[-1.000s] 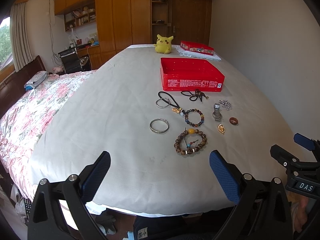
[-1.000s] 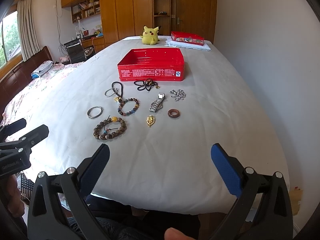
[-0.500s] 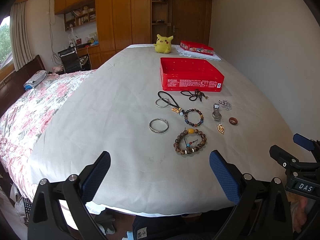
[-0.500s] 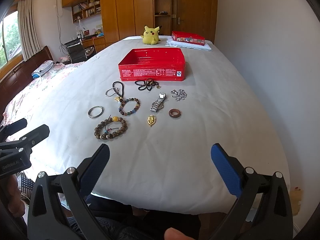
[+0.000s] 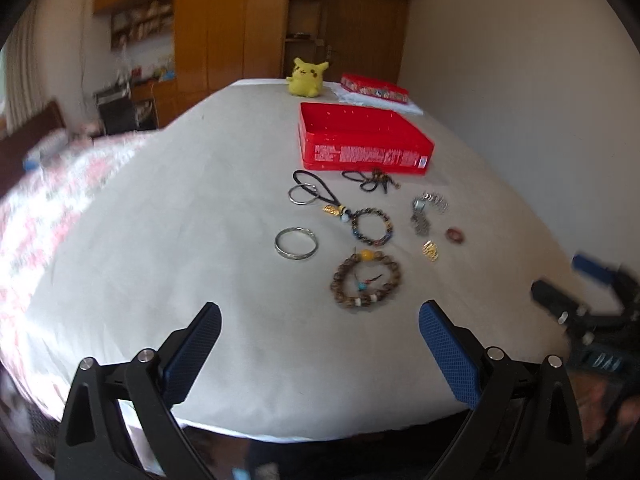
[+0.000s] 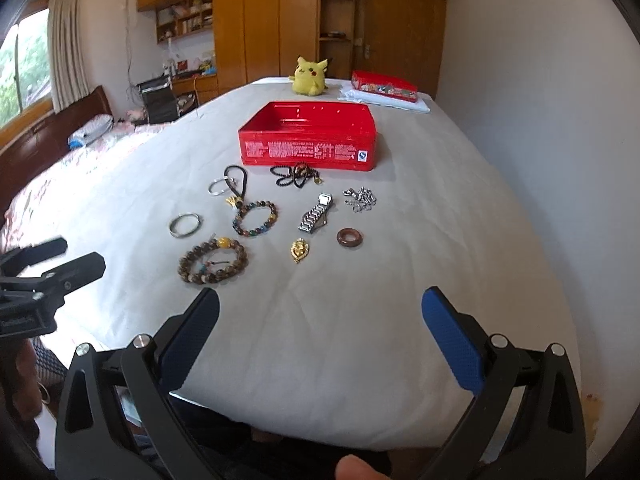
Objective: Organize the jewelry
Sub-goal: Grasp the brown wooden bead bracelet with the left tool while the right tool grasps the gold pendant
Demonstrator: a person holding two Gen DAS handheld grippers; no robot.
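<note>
**Jewelry spread before an open red tin**

On the white sheet (image 6: 420,280), the red tin (image 6: 308,136) serves as landmark: it stands open with no lid, nothing visible inside, and its near wall carries white print too small to read. Behind it sit a yellow plush (image 6: 310,76) and a second red box (image 6: 384,85) on a folded cloth.

Just in front of the tin lies a black bead necklace (image 6: 294,174). Nearer the cameras, apart from each other, lie a large brown bead bracelet (image 6: 212,262), a multicolored bead bracelet (image 6: 256,218), a silver bangle (image 6: 184,225), a metal watch band (image 6: 316,214), a silver chain (image 6: 360,199), a brown ring (image 6: 350,238) and a gold pendant (image 6: 298,250).

Both tools hover well short of the tin, empty: the left gripper (image 5: 320,344) and the right gripper (image 6: 320,332) each have fingers spread wide.
</note>
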